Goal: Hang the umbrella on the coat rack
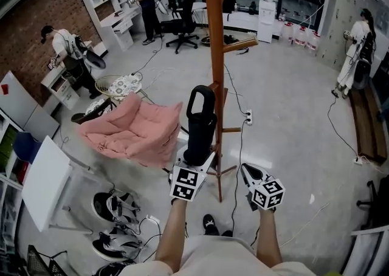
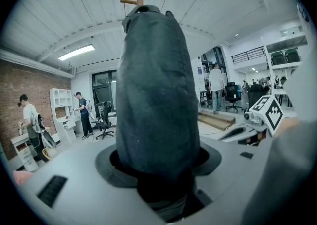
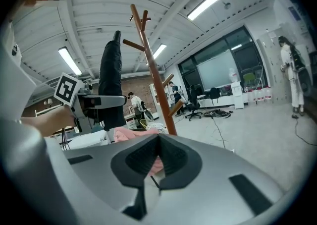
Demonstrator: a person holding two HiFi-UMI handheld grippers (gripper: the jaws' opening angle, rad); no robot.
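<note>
As the head view shows the left gripper (image 1: pixel 196 159) holding the umbrella (image 1: pixel 199 124) upright just before the rack (image 1: pixel 214 56), the left gripper view has the jaws spread wide around it, a peg (image 2: pixel 130 2) above, and the right gripper (image 3: pixel 156 162), in its view, is pinched together, empty.

No words, brand names, labels or numbers can be read in any of the views. The only printed marks are the black-and-white square markers on the cubes of the left tool (image 1: pixel 199 153) and the right tool (image 1: pixel 245 170). These are block patterns and carry no letters or digits.
</note>
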